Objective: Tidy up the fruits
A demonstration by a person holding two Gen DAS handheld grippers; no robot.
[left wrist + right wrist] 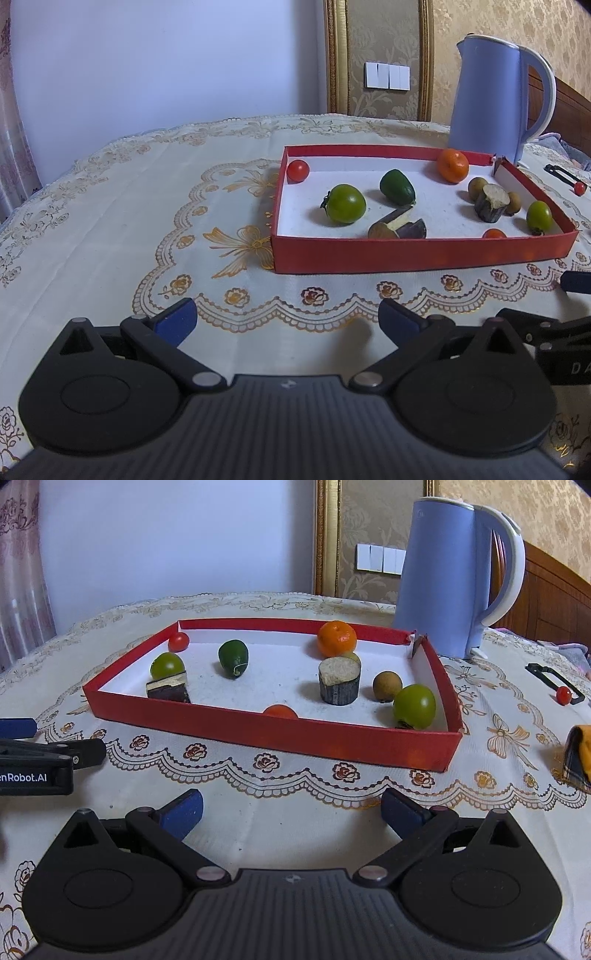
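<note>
Right wrist view: red tray (280,734) holds an orange (337,638) and green tomatoes (414,706); both tools spread wide, empty.

Blue kettle (439,587), wall switches (387,75)

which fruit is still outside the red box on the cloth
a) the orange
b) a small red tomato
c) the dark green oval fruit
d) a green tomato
b: a small red tomato lies on the tablecloth to the right of the red box, beside a black frame-like object, while the orange, both green tomatoes and the dark green fruit sit inside the box.
</note>
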